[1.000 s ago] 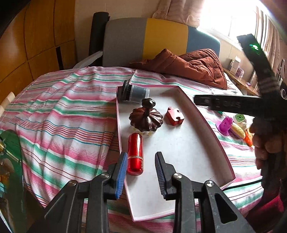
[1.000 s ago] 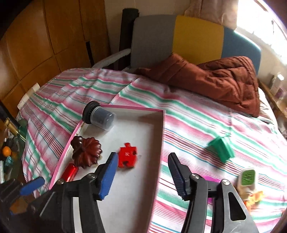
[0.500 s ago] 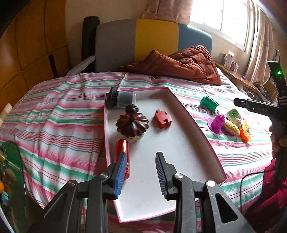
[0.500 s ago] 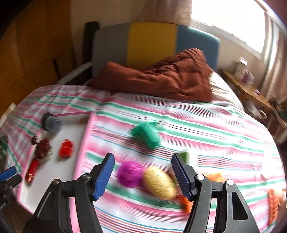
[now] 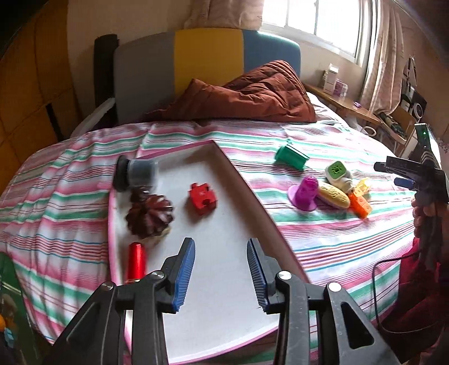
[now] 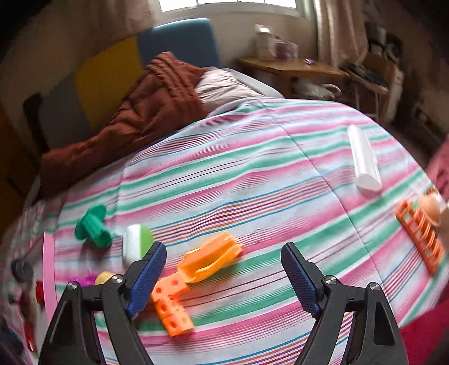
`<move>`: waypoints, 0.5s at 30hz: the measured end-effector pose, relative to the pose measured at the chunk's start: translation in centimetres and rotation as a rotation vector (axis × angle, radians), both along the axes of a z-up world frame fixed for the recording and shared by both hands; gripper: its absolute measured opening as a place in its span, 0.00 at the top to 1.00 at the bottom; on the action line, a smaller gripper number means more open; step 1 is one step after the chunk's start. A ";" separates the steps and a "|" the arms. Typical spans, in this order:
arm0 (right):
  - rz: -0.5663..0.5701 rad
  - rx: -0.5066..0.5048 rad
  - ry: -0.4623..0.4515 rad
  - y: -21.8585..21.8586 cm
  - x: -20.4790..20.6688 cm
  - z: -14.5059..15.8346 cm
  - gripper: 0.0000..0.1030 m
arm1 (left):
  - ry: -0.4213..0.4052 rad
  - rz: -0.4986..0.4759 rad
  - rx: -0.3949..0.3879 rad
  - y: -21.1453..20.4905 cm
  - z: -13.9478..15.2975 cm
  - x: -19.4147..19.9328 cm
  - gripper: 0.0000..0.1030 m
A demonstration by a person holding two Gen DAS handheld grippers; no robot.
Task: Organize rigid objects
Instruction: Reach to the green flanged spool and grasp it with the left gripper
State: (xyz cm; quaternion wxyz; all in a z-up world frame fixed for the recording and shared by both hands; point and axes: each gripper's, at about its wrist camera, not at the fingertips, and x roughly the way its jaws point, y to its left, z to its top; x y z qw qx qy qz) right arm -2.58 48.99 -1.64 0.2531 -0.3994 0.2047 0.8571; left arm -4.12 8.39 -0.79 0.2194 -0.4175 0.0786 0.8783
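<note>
Striped bedspread (image 6: 252, 174), white tray (image 5: 224, 280), window (image 5: 314, 25)

On the white tray (image 5: 224, 294): red tube (image 5: 136, 261) lying flat, brown ridged lid (image 5: 150, 216), red puzzle piece (image 5: 202, 194), grey jar (image 5: 136, 172) on its side. On the striped bed (image 6: 252, 174): green spool (image 6: 94, 226), orange clip (image 6: 210, 259), orange holed block (image 6: 171, 308), white roll (image 6: 363, 162), orange rack (image 6: 421, 238).

Both grippers tilt downward, empty; the left gripper (image 5: 220, 273) has just been opening slightly, the right gripper (image 6: 223, 278) opening wide.
</note>
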 end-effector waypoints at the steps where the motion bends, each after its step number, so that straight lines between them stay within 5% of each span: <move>1: -0.011 -0.009 0.002 0.3 0.1 0.0 0.18 | -0.009 -0.003 0.005 0.3 -0.1 -0.1 0.62; 7: -0.002 -0.023 -0.005 0.1 0.2 0.1 0.15 | -0.026 -0.060 -0.005 3.0 -0.2 -0.3 0.56; 11: 0.007 -0.031 0.002 -0.2 0.2 0.0 0.14 | -0.025 -0.112 -0.012 5.1 0.2 -1.2 0.33; 15: -0.001 -0.046 0.016 -0.1 0.4 0.2 0.13 | -0.009 -0.169 -0.058 7.9 0.4 -2.6 0.33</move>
